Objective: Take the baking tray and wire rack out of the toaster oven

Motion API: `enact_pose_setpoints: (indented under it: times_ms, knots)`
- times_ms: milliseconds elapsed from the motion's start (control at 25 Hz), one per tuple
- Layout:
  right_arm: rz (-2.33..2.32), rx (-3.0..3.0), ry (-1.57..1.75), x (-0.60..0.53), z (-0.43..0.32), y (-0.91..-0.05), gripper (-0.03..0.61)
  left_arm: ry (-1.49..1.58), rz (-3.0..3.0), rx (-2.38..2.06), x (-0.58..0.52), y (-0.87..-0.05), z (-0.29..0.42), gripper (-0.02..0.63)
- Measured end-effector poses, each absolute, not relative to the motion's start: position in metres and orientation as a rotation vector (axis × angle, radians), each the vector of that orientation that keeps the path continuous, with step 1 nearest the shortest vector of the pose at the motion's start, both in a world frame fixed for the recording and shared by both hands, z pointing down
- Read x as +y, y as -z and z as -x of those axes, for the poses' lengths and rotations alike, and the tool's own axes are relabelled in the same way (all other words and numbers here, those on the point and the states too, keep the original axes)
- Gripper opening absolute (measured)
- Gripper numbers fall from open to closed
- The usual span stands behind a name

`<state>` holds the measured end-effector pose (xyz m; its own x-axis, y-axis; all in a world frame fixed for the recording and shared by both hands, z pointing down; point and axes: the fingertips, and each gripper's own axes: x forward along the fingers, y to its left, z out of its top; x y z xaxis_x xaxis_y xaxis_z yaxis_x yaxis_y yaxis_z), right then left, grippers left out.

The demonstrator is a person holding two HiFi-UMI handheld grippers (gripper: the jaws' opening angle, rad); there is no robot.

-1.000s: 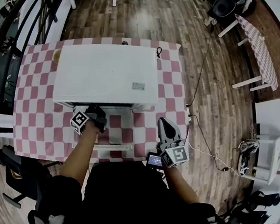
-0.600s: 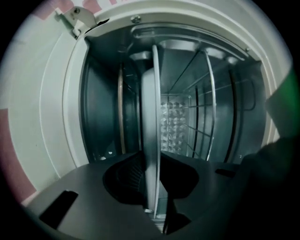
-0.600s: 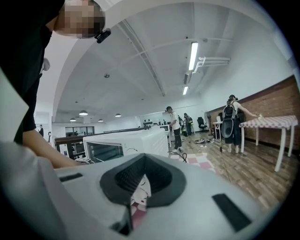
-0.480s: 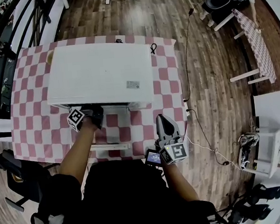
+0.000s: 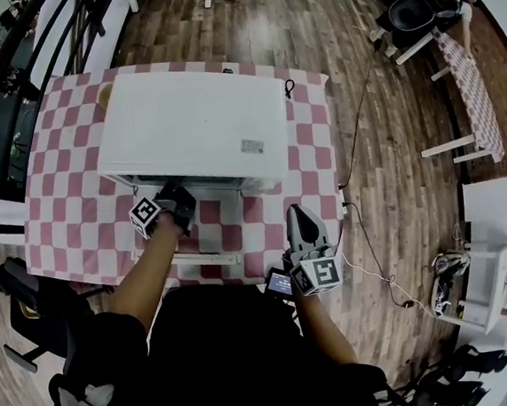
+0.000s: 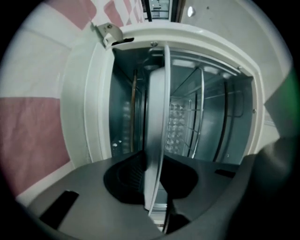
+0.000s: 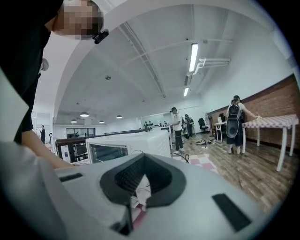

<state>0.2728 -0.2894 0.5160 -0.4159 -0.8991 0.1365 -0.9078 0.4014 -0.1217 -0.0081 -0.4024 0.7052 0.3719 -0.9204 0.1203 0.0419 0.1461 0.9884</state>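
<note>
Left hand-held gripper [image 6: 155,177], just-closed, on tray [image 6: 157,117]

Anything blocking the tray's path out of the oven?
Nothing visible. The left gripper has just been closing and now clamps the tray by its front edge. The oven door is down, and the wire rack sits on a separate level.

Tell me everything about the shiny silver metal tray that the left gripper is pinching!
The thin, shiny silver metal baking tray shows edge-on in the left gripper view, so mostly its rounded raised rim is seen. Its near edge sits between the jaws of the left gripper, which have just been closing and now pinch it. The rest reaches back into the open white toaster oven, near the wire rack.
</note>
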Motion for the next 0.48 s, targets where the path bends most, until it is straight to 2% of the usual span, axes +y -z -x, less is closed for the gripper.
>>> enact_pose_setpoints:
  times_ms: [480]
  knots:
    - [-1.691, -2.614, -0.28, -0.266, -0.257, -0.508, 0.003, 0.854, -1.199, -0.933, -0.344, -0.703, 0.01, 0.055]
